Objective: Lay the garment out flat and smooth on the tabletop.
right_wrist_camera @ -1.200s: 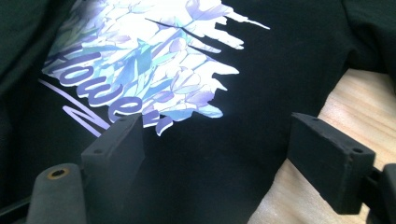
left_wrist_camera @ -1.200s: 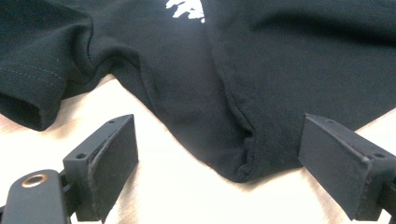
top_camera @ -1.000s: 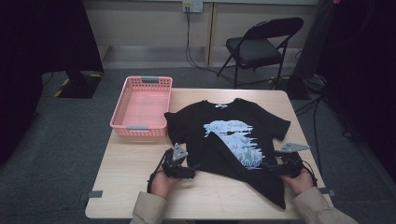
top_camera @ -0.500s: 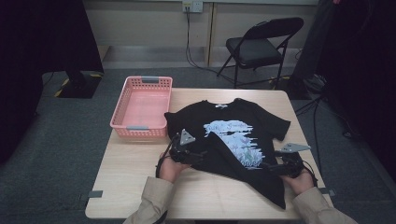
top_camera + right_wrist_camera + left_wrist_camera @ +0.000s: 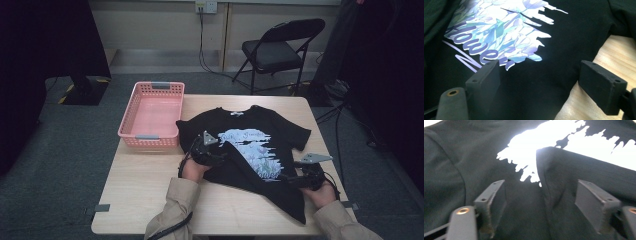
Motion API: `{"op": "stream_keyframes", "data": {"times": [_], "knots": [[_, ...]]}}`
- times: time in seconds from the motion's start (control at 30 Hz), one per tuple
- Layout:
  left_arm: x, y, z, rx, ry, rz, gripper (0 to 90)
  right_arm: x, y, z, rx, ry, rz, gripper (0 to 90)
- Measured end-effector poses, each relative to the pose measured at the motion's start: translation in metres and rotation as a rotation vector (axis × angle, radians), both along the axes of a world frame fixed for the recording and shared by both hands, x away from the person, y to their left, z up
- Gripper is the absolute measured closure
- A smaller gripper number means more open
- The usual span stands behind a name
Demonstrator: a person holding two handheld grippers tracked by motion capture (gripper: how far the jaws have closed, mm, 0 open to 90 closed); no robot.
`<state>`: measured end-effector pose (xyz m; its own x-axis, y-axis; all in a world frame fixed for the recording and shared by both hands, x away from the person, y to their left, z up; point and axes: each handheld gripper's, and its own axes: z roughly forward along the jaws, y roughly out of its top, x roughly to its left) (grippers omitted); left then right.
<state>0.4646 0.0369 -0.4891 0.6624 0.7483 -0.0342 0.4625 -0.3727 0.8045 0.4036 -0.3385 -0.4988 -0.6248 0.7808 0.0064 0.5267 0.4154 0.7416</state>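
A black T-shirt [image 5: 272, 127] with a pale flower print lies face up on the wooden table [image 5: 145, 195]. My left gripper [image 5: 217, 156] hovers over the shirt's left side, where the cloth is turned over toward the print. In the left gripper view a raised fold of black cloth [image 5: 554, 177] stands between the jaws of the left gripper [image 5: 542, 205]. The jaws have just been closing, but the pads are apart from the fold. My right gripper [image 5: 286, 176] stays open at the shirt's lower right hem. In the right gripper view the right gripper [image 5: 544, 82] has one pad over the T-shirt [image 5: 564, 30] and the other over bare table [image 5: 614, 52].
A pink plastic basket [image 5: 150, 136] stands at the table's far left corner, beside the shirt's sleeve. A black folding chair [image 5: 280, 50] sits on the floor beyond the table. Bare wood runs along the near edge, between the person's forearms.
My left gripper has moved right and away from the person, from the shirt's left hem onto the shirt, and the cloth there now lies folded over. The right gripper has stayed put.
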Motion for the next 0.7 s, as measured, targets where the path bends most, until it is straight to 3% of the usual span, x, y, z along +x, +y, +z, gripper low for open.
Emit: {"op": "stream_keyframes", "data": {"times": [0.23,0.43,0.5,0.7], "knots": [[0.011,-0.013,0.000,-0.011,0.022,-0.027,40.3,0.000,0.000,0.000,0.000,0.000,0.000,17.5],[0.015,-0.022,-0.002,0.032,0.031,-0.039,56.9,0.000,0.000,0.000,0.000,0.000,0.000,17.5],[0.015,-0.023,-0.002,0.046,0.035,-0.042,66.3,0.000,0.000,0.000,0.000,0.000,0.000,17.4],[0.012,-0.022,0.000,0.036,0.052,-0.048,77.6,0.000,0.000,0.000,0.000,0.000,0.001,17.4]]}}
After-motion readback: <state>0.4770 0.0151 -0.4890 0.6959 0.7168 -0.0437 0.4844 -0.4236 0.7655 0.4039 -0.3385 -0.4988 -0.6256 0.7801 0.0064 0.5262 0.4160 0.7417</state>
